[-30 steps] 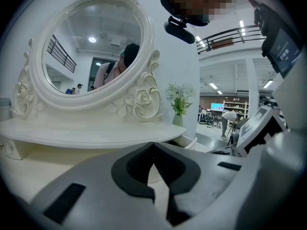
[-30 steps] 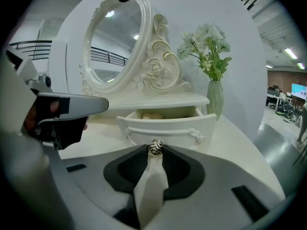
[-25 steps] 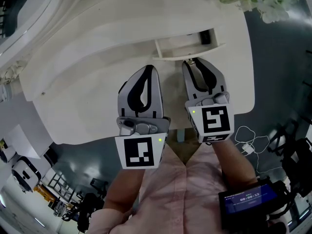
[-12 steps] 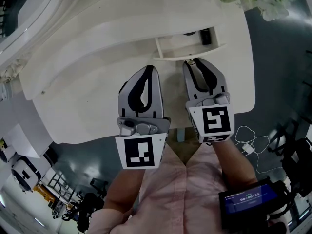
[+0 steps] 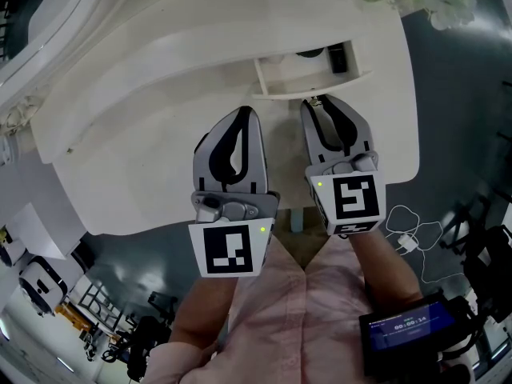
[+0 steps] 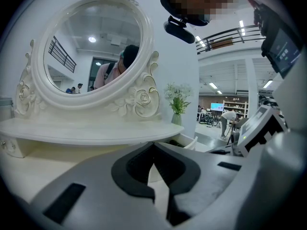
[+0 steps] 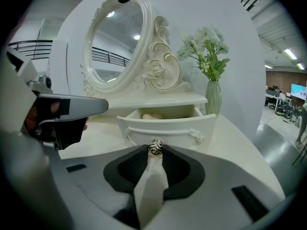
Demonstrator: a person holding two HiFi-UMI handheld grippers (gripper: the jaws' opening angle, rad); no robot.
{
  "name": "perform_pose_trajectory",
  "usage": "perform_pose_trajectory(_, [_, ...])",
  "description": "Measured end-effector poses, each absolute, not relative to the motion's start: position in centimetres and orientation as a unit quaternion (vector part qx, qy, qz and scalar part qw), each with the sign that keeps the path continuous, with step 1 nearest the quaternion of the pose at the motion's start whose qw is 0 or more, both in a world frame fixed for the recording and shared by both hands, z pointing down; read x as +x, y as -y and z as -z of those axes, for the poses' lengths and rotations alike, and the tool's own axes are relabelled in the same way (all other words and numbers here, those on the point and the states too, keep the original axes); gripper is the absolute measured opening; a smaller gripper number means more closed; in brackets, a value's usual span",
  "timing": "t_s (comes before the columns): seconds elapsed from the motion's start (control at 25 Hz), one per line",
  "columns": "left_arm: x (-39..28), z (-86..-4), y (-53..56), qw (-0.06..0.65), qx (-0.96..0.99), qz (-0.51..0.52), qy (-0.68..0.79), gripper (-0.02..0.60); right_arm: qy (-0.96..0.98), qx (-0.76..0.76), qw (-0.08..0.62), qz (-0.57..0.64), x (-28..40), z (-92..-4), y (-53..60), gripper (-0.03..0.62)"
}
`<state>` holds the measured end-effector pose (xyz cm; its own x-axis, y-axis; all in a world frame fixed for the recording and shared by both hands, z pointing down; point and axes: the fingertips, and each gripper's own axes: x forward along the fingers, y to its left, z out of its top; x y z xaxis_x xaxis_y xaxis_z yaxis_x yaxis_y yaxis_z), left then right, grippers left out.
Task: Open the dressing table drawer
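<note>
At the open drawer (image 7: 165,128), right gripper (image 7: 155,150) clamping knob (image 7: 155,146)

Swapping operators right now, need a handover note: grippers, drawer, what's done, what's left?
Left gripper: jaws together, empty, over the dressing table top, to the left of the drawer.
Right gripper: jaws closed on the knob at the centre of the drawer front.
Drawer: pulled partway out, inside visible.
Done: knob gripped, drawer open.
Left: pull further if a wider opening is wanted, then probably release the knob.
</note>
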<state>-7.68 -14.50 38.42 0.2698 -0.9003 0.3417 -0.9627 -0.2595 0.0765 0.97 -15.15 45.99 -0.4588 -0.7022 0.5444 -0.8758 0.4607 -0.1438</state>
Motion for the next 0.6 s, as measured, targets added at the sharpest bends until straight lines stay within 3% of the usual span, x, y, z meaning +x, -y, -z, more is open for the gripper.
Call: perform_pose_trajectory(0.6, [-7.43,-38.46,14.59,0.136,0.787,-0.117,0.591,0.021,0.829,0.475,0.209,-0.21,0.94,-46.08,15.07,0.104])
